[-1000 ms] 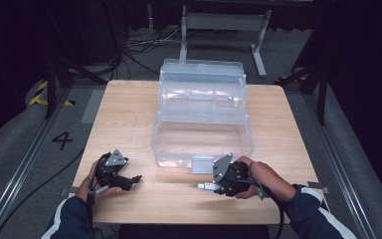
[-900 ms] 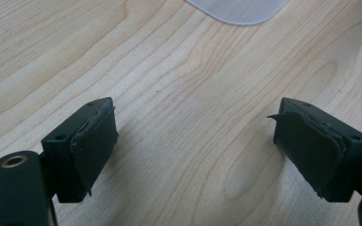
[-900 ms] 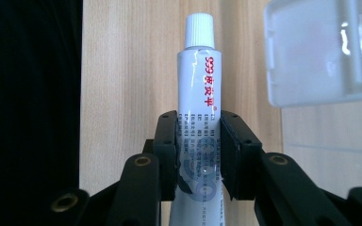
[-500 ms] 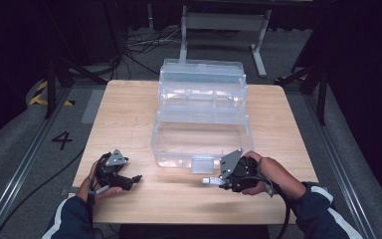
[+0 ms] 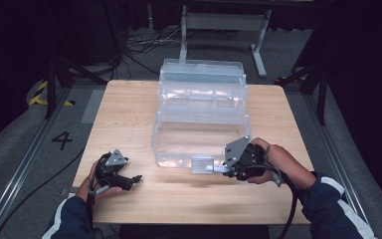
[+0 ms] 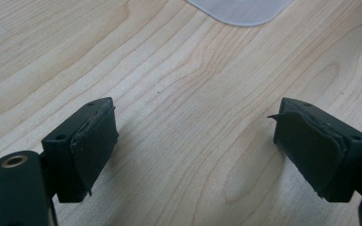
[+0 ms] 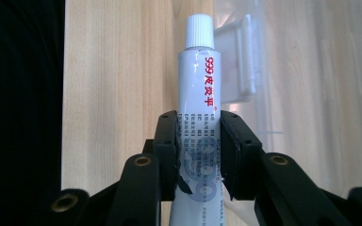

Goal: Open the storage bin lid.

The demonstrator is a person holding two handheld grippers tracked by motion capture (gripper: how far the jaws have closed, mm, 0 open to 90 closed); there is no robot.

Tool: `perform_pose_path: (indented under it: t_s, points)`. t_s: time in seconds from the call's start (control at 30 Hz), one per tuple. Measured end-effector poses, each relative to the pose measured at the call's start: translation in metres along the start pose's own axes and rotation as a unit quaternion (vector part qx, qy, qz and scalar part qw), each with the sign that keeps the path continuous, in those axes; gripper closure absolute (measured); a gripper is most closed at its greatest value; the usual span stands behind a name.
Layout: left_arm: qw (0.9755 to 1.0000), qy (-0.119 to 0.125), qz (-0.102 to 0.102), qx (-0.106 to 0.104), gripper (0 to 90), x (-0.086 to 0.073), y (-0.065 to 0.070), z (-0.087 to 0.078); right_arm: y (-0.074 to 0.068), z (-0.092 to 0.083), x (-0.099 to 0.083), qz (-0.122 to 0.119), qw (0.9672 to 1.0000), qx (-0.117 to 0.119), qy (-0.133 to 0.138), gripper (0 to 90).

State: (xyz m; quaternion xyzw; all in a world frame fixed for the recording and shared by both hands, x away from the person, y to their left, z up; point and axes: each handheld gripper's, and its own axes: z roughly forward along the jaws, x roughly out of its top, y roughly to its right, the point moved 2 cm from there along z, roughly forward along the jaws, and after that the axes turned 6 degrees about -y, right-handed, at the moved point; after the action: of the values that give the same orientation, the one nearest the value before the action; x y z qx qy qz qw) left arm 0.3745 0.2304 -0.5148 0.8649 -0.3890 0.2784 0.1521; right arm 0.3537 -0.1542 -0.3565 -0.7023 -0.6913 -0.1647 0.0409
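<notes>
Clamping a white ointment tube [image 7: 198, 94] between its two black jaws, the right gripper [image 7: 199, 146] holds it by the lower part of the body, one pad pressed on each side. The tube runs straight out along the line of the jaws, so its white ribbed cap [image 7: 199, 31] and the red lettering on its upper body stand clear beyond the fingertips. Behind the cap in the right gripper view is the latch [image 7: 238, 61] of a clear plastic tackle box [image 7: 311, 94], and pale wood shows to the other side.

In the high view the right gripper [image 5: 224, 169] sits in the person's right hand [image 5: 273, 162] at the near edge of the wooden table [image 5: 129, 114], just in front of the box [image 5: 201, 114]. The tube's cap end [image 5: 210, 169] pointing toward the table's left, just below the box's front latch [image 5: 202, 163]. The box stands with its tiers stepped back and open.

The left gripper [image 5: 129, 180] rests low over the table near its front left corner, well apart from the box. Its jaws stand wide apart in the left gripper view [image 6: 195, 150], with bare wood grain between the pads and a rounded corner of the clear box [image 6: 240, 12] at the top edge.
</notes>
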Motion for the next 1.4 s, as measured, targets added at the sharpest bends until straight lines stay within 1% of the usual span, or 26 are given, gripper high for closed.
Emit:
perform_pose_path:
  t_s: [0.1,0.27,0.33,0.37,0.47,0.67,0.8,0.97,1.03,1.1,1.3,1.4]
  points:
    - [1.0,0.0,0.0,0.0,14.3,0.0,0.0,0.0,0.005,-0.006,0.001,0.002,1.0,-0.008,-0.003,70.5]
    - [1.0,0.0,0.0,0.0,14.3,0.0,0.0,0.0,0.011,-0.009,0.002,0.003,1.0,-0.008,-0.001,70.4]
    - [1.0,0.0,0.0,0.0,14.3,0.0,0.0,0.0,0.017,-0.011,0.002,0.005,0.9999,-0.01,-0.004,70.4]
    - [1.0,0.0,0.0,0.0,14.3,0.0,0.0,0.0,0.018,-0.012,0.003,0.01,0.9998,-0.013,-0.005,70.5]
    - [1.0,0.0,-0.001,0.001,14.3,0.0,0.0,0.0,0.024,-0.015,0.003,0.011,0.9998,-0.013,-0.005,70.5]
    - [1.0,0.0,-0.001,0.0,14.3,0.0,0.0,0.0,0.038,-0.022,0.007,0.01,0.9997,-0.022,-0.009,70.5]
    - [1.0,0.0,0.002,0.0,14.3,0.0,-0.001,0.0,0.047,-0.025,0.01,0.015,0.9994,-0.028,-0.01,70.5]
    - [1.0,0.0,0.002,0.0,14.2,0.0,-0.001,0.0,0.059,-0.024,0.011,0.02,0.9991,-0.032,-0.018,70.4]
    - [1.0,0.0,0.001,0.0,14.3,0.0,-0.001,0.0,0.062,-0.023,0.011,0.013,0.999,-0.036,-0.02,70.5]
    - [1.0,0.0,0.002,0.0,14.2,0.0,-0.001,0.0,0.064,-0.022,0.012,0.012,0.9991,-0.035,-0.02,70.5]
    - [1.0,0.001,0.0,0.0,14.3,0.0,0.0,0.0,0.076,-0.019,0.012,0.022,0.9988,-0.037,-0.024,70.5]
    - [1.0,0.001,0.0,0.001,14.5,0.0,0.0,0.0,0.08,-0.018,0.012,0.02,0.9988,-0.034,-0.028,70.5]
